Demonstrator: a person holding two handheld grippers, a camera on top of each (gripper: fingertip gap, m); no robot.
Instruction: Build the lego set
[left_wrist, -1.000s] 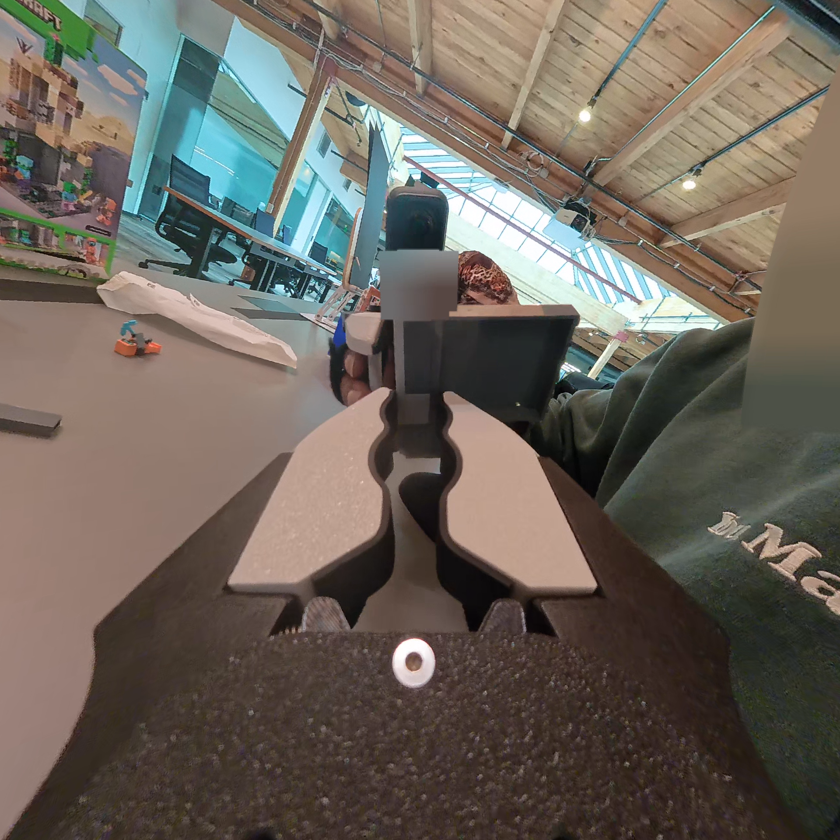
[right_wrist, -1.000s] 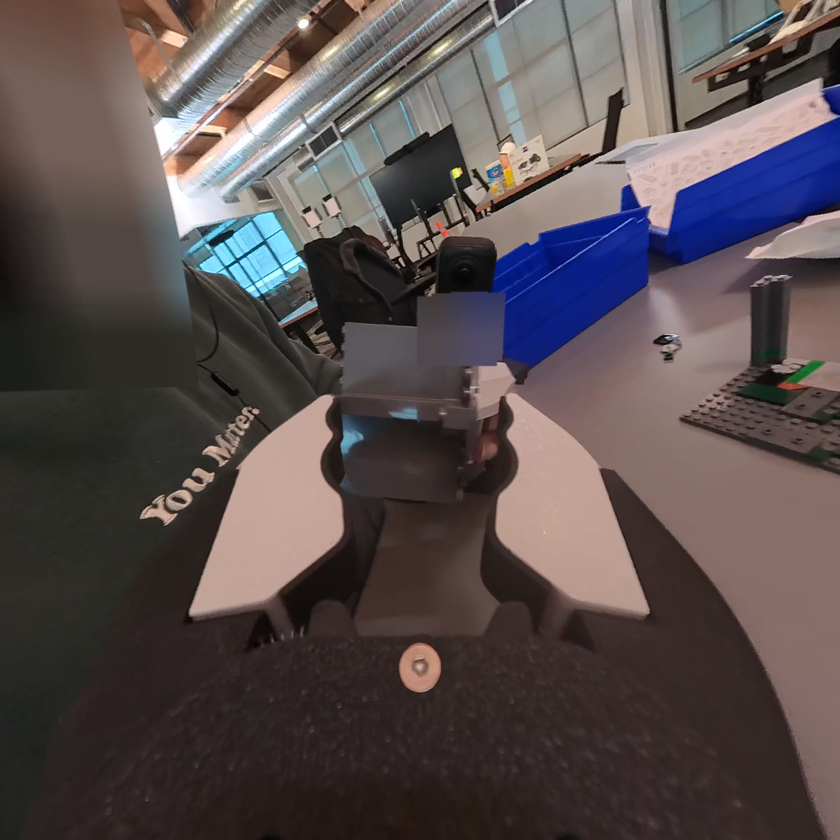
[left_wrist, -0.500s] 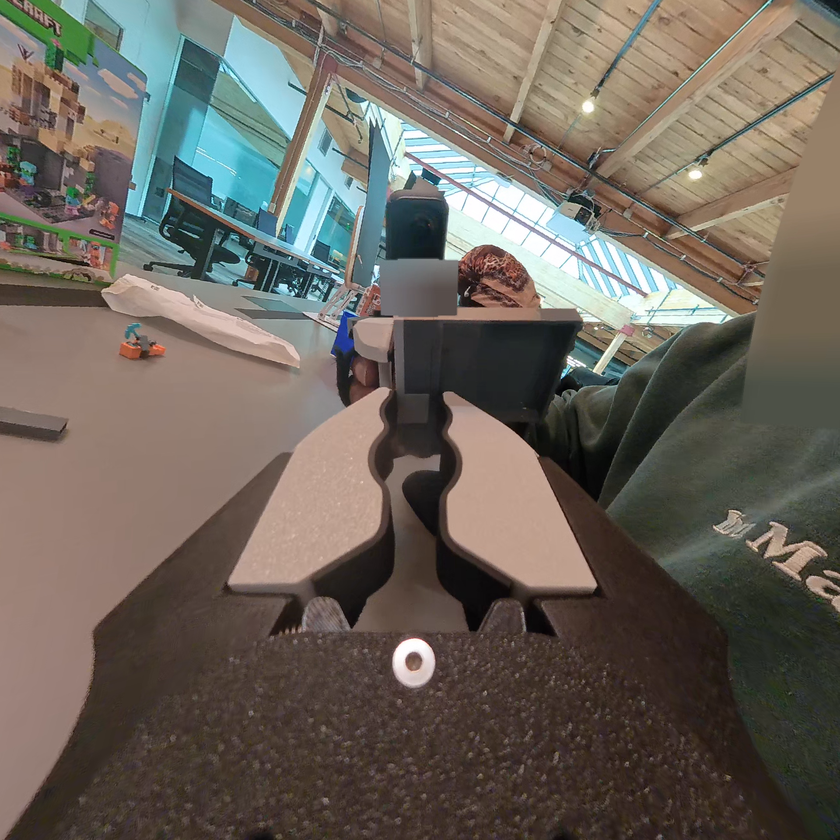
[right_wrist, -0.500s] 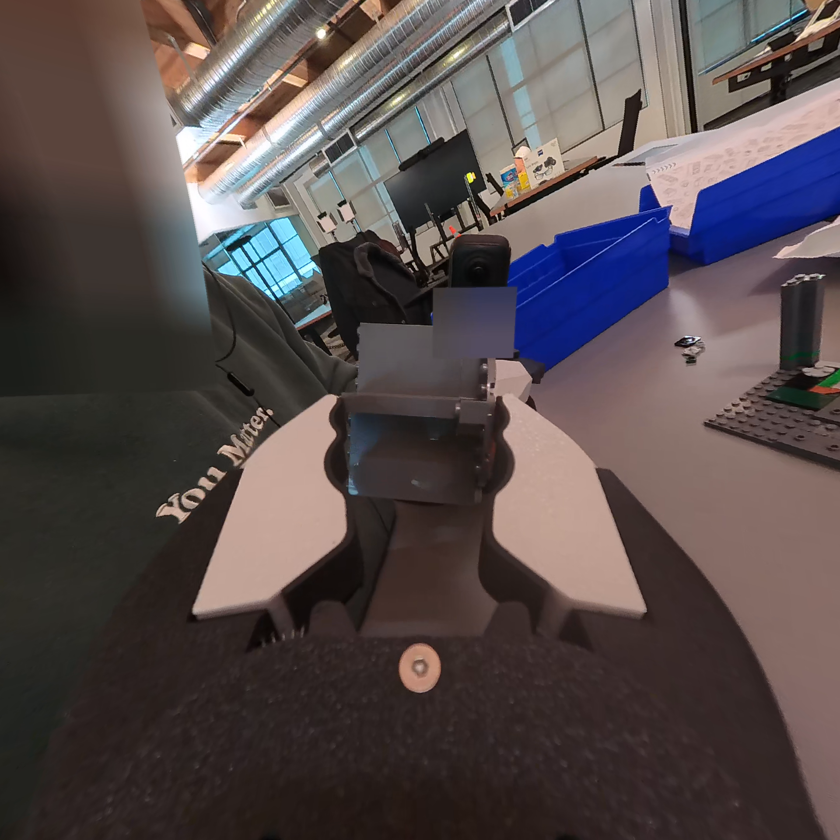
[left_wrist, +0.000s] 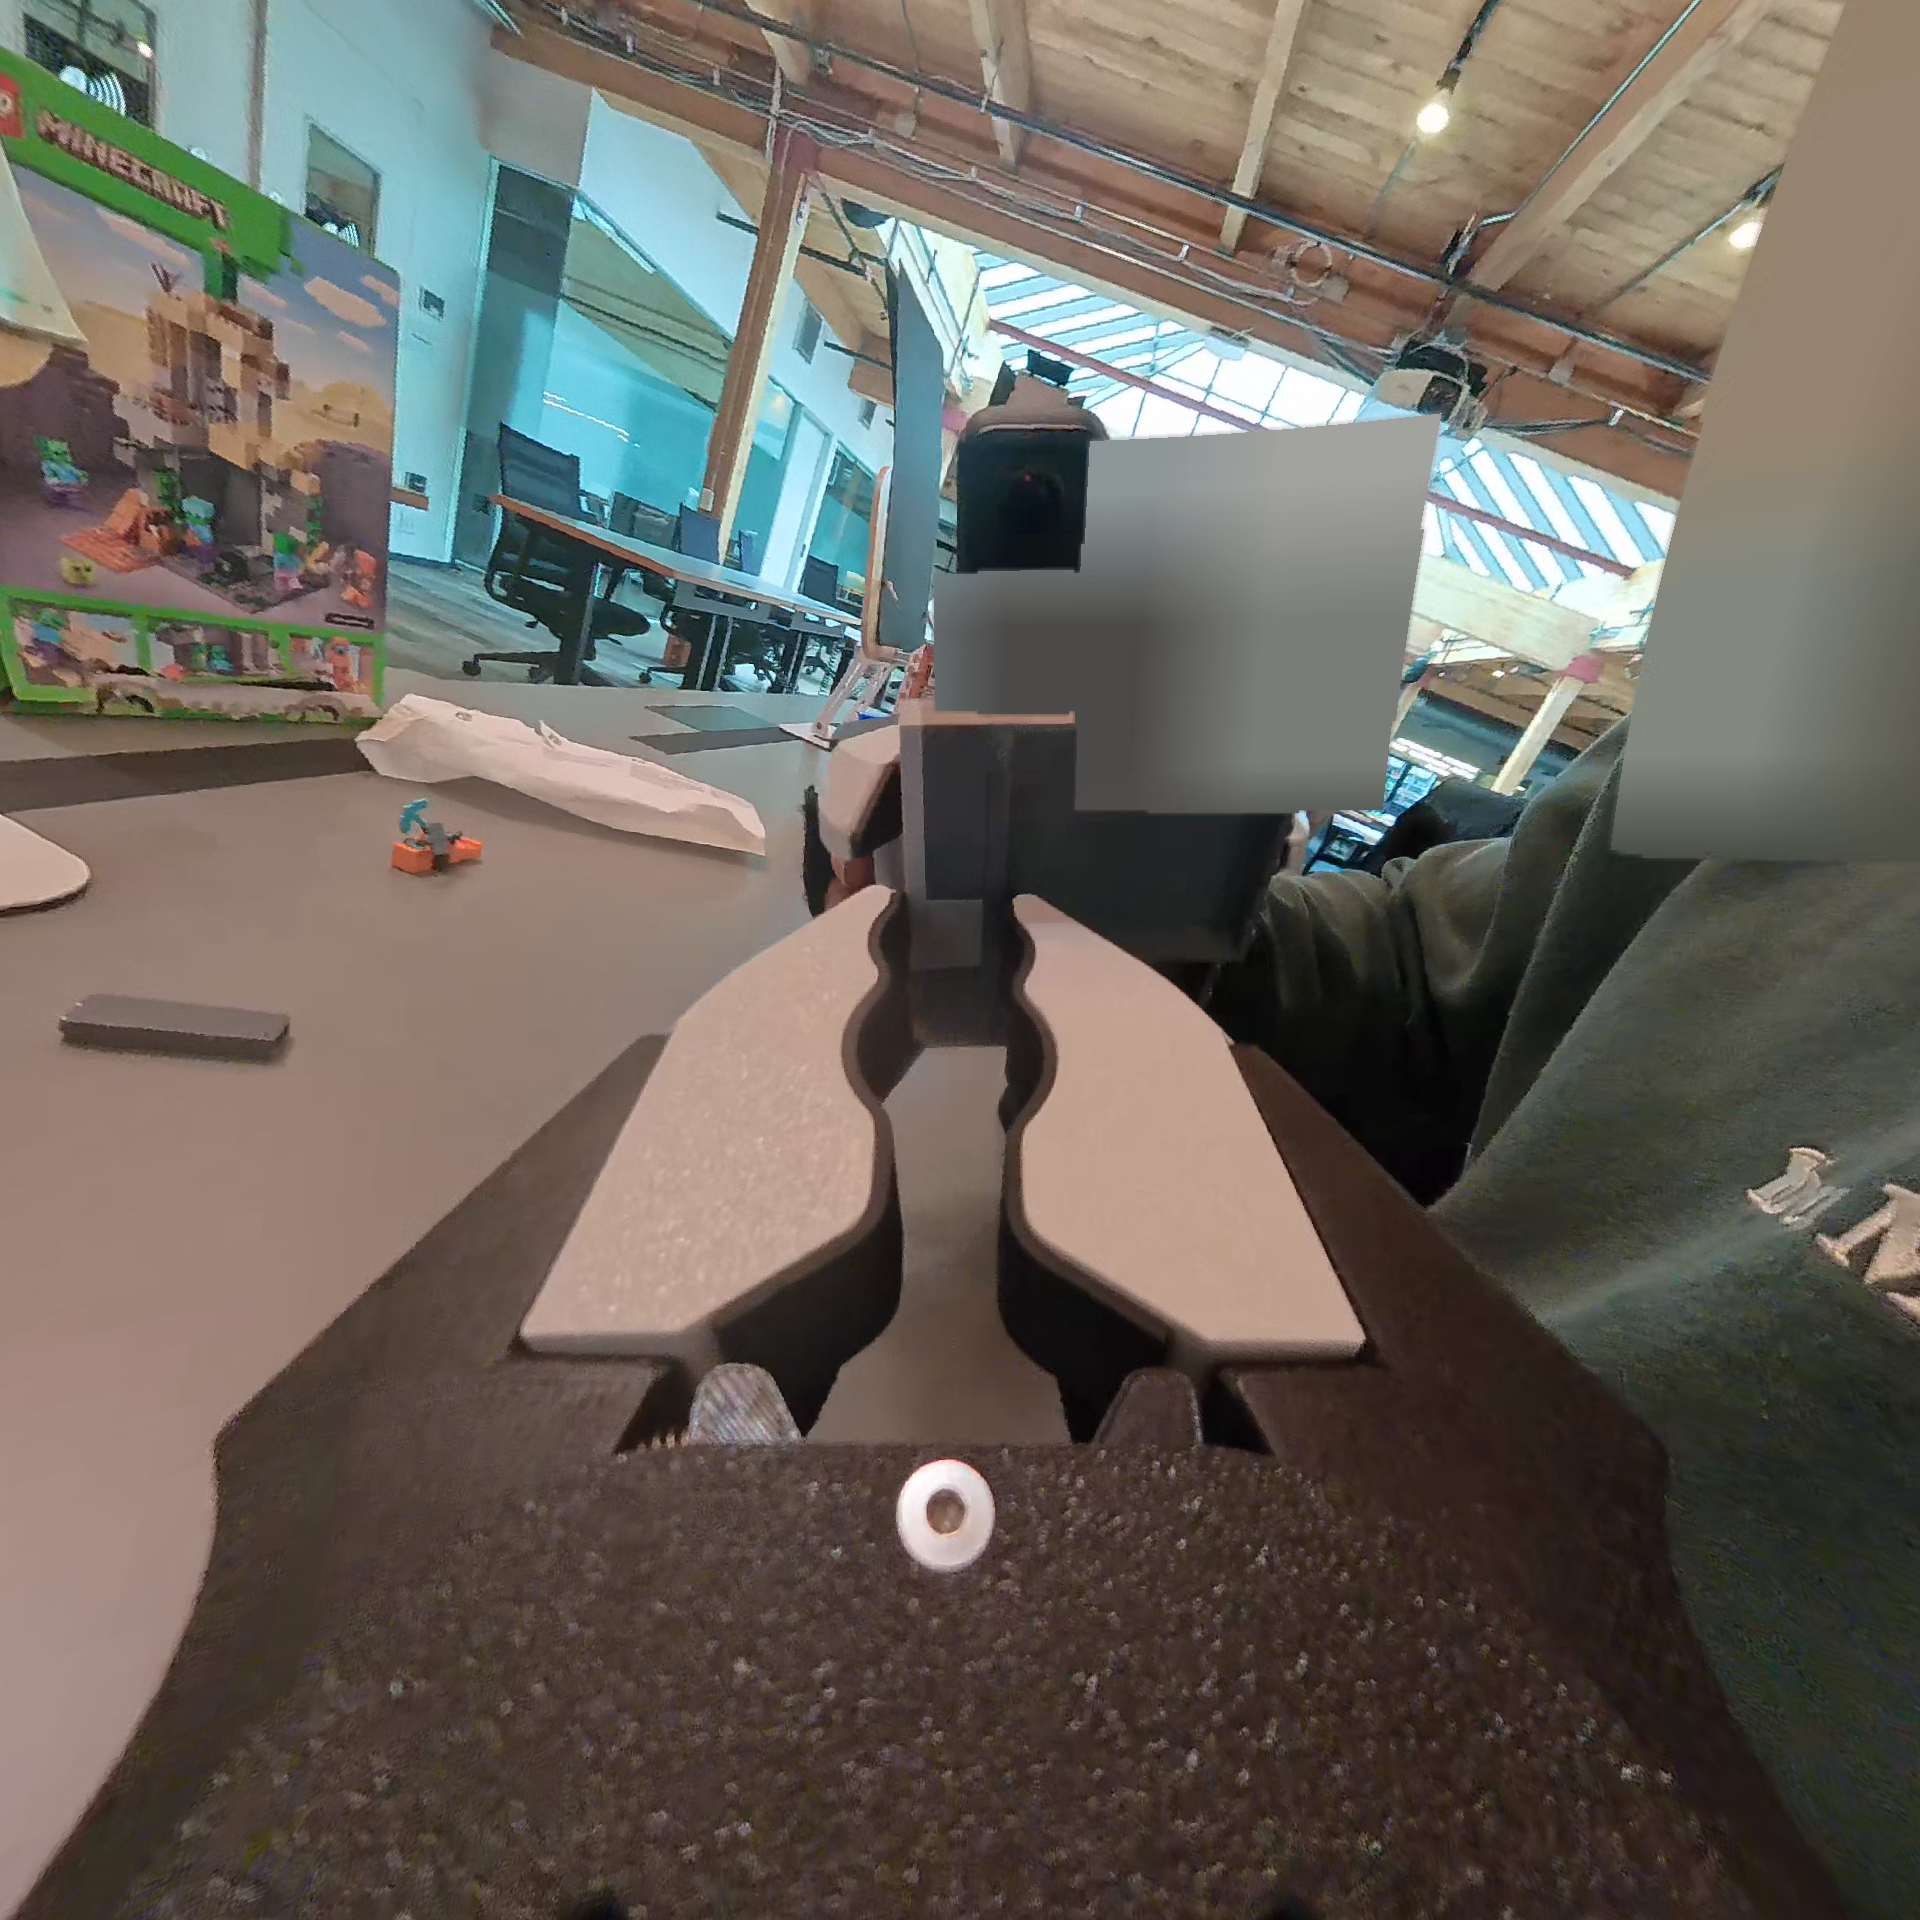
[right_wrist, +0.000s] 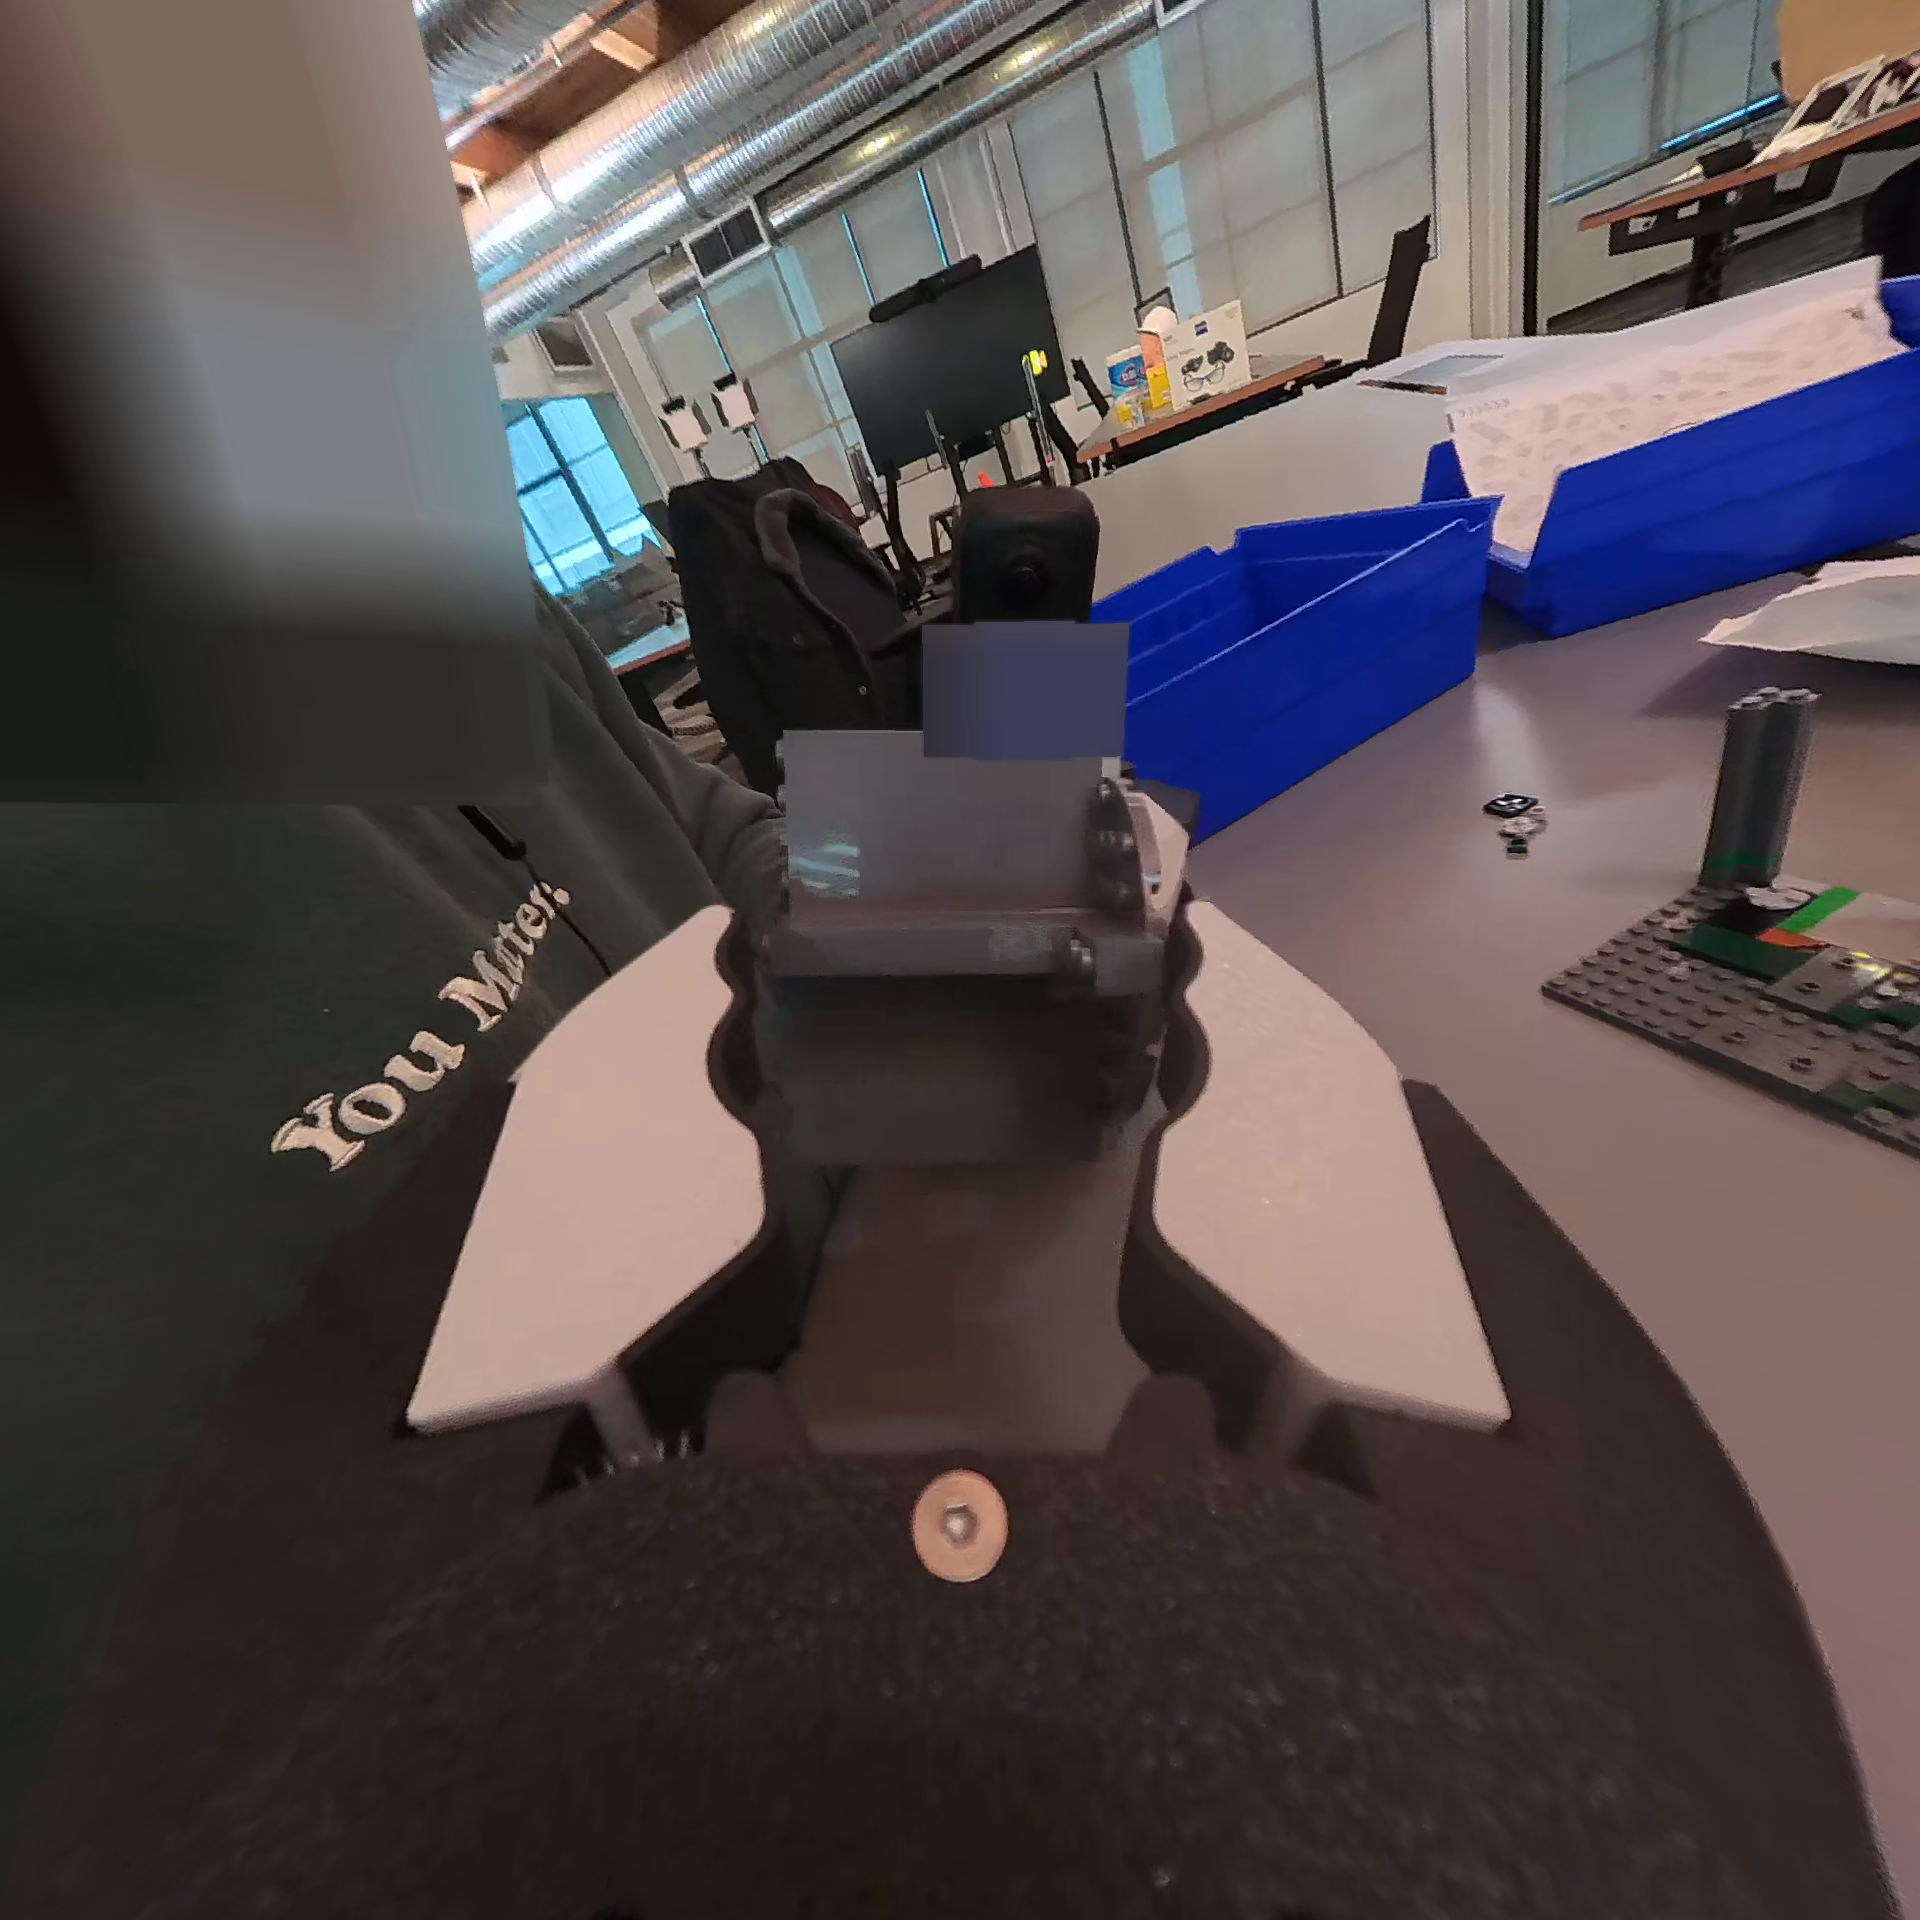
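the dark grey flat-walled lego assembly (right_wrist: 935, 914) is held between both tools above the grey desk (left_wrist: 312, 1091), in front of a person's dark green sweatshirt (right_wrist: 208, 987). the left hand-held gripper (left_wrist: 948, 914) is clamped on its narrow end, and the right hand-held gripper (right_wrist: 961, 997) grips its wide body from the opposite side. a dark studded lego baseplate (right_wrist: 1745, 1018) with a grey pillar (right_wrist: 1761, 790) lies to the right near two blue plastic bins (right_wrist: 1330, 634); a small orange lego figure (left_wrist: 431, 844) and a grey flat plate (left_wrist: 174, 1027) lie apart.

Left claw (left_wrist: 948, 940) pinching grey lego assembly (left_wrist: 1039, 831); grey table (left_wrist: 312, 1091), set box (left_wrist: 197, 499) behind
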